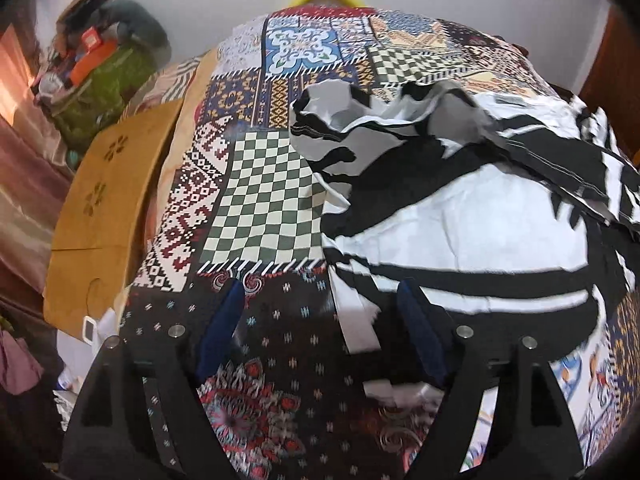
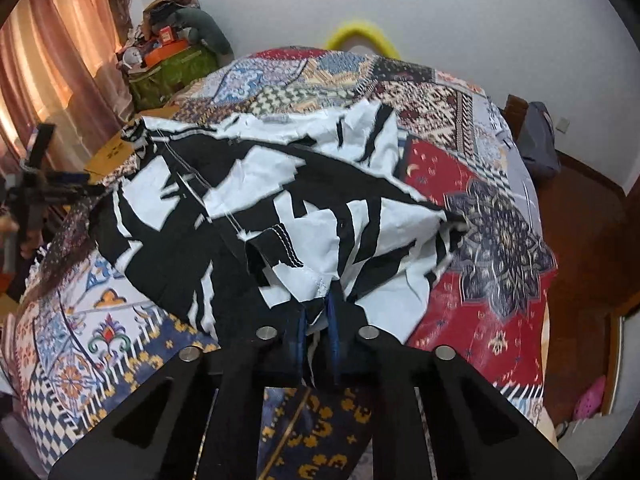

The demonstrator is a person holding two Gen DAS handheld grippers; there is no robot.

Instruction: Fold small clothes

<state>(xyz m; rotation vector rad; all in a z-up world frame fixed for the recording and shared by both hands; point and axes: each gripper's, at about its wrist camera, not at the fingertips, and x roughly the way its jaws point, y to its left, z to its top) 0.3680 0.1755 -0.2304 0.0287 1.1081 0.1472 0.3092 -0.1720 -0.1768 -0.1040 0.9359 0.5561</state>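
Note:
A black-and-white patterned garment lies rumpled on the patchwork bedspread. My left gripper is open, its blue pads spread wide just above the garment's near left corner, holding nothing. In the right wrist view the same garment spreads across the bed. My right gripper is shut on a stitched hem of the garment and lifts that edge a little. The left gripper shows at the far left edge of that view.
A tan cardboard sheet lies at the bed's left side. A cluttered green box stands by the curtain. A yellow hoop rests against the white wall. Wooden floor and a grey bag are to the right.

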